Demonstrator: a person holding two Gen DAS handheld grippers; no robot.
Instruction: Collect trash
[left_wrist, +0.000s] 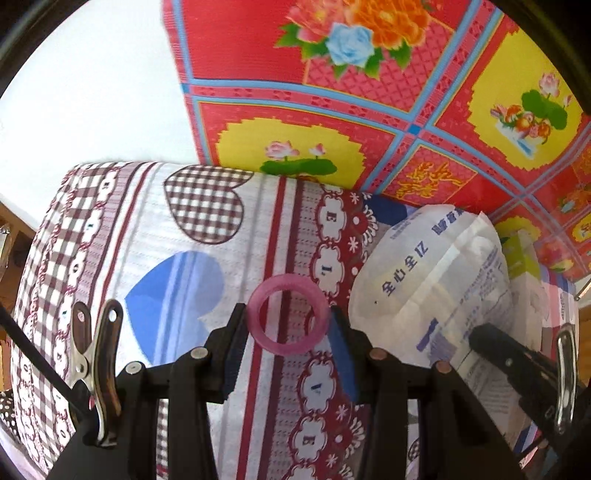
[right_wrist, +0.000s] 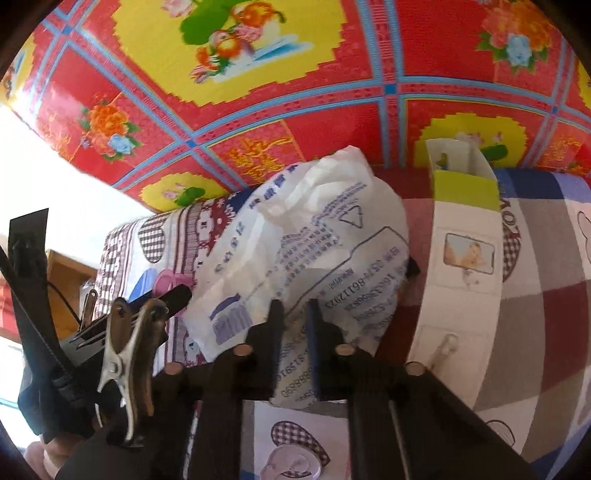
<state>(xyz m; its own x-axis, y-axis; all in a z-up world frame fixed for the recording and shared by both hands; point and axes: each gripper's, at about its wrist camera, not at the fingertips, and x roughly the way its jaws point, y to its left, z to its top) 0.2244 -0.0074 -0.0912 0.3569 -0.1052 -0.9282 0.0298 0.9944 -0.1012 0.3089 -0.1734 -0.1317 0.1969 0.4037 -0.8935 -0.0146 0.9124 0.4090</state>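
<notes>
Pink ring (left_wrist: 289, 314): it sits between the two pads of your left gripper (left_wrist: 291, 332), a translucent band lying over the patterned bedsheet (left_wrist: 147, 229). Both pads touch its outer edge, so your left claw is clamped on the ring.
White plastic bag (right_wrist: 314, 236): crumpled, printed in blue, it lies straight ahead of your right gripper (right_wrist: 295, 314) and bulges away from its tips. A fold of its lower edge runs in between the fingers.
Right claw: your jaws stand almost together, pinching that thin fold of the bag; only a narrow slit shows between them.
Bag seen from the left claw: the same bag (left_wrist: 436, 280) lies just to the right of your left fingers, beside the ring, and your right gripper (left_wrist: 480, 336) reaches onto it from the right edge.
Ring seen from the right claw: the ring (right_wrist: 166, 280) peeks out to the left of your jaws, by the left gripper's black finger.
Long white box (right_wrist: 465, 266): it lies to the right of your right claw, touching the bag's right side, its green-banded end flap open at the far end.
Red floral sheet (right_wrist: 280, 92): it rises beyond both claws, past the bag and the box.
Spring clamp (right_wrist: 129, 354): it is clipped to the gripper body at lower left.
</notes>
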